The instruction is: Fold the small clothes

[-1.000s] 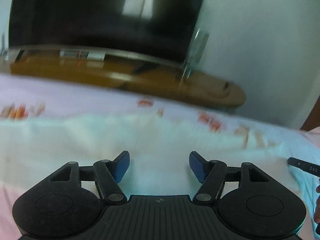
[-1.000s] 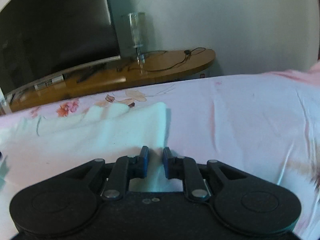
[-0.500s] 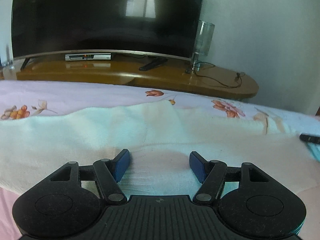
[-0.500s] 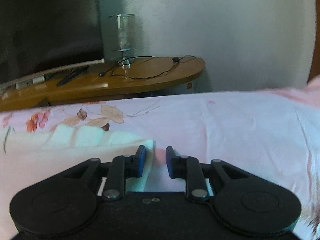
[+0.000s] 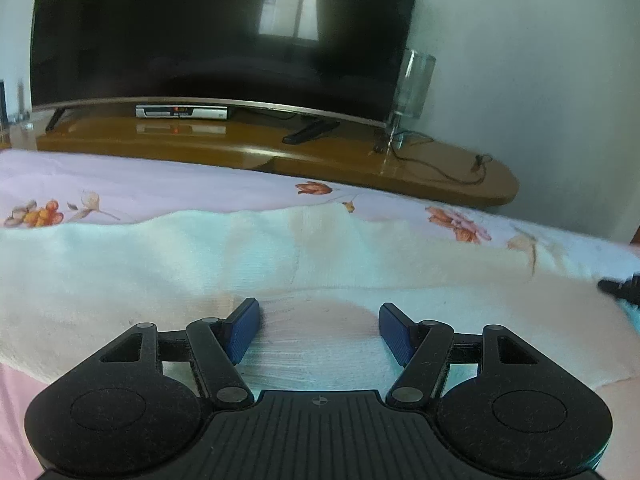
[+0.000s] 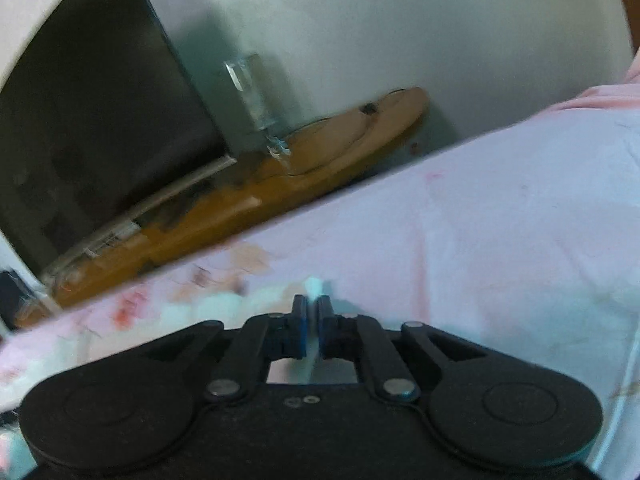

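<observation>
Right wrist view has rolled since half a second ago: the TV stand (image 6: 280,184) now slants from lower left to upper right, frame blurred. Pale garment (image 5: 200,264) lies spread across the flowered bedsheet (image 5: 120,180), filling the middle of the left view. Right gripper (image 6: 313,312), low centre, has shut from a narrow gap onto the garment's corner; a tuft pokes above the pads. Left gripper (image 5: 318,330) hangs half open over the cloth, gripping nothing. Judgement: first fold starting, right corner secured.
</observation>
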The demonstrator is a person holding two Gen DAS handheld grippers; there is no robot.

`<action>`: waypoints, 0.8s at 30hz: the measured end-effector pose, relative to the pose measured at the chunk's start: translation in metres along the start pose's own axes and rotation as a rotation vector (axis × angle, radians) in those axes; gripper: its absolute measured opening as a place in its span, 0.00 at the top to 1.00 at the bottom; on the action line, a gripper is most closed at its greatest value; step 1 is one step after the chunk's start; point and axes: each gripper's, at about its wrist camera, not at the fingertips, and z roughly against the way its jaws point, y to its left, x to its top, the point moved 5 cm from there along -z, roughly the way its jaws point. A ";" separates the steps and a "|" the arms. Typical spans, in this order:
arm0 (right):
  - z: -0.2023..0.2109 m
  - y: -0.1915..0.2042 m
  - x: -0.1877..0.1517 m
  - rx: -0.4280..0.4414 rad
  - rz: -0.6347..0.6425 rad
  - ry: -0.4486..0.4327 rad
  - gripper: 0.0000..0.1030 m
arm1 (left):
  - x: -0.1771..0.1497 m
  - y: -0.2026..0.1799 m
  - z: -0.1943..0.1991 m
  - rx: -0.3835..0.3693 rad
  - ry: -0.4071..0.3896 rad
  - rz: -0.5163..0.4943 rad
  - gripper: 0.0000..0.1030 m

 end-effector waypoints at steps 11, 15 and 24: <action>0.066 0.044 -0.029 -0.131 0.321 -0.028 0.50 | -0.008 0.021 0.056 0.019 -0.067 -0.080 0.01; 0.129 0.019 -0.047 -0.048 0.192 -0.076 0.42 | -0.029 0.145 0.103 0.158 -0.161 0.266 0.05; 0.165 -0.006 -0.069 -0.082 0.009 -0.050 0.49 | -0.054 0.330 0.127 0.142 -0.242 0.935 0.43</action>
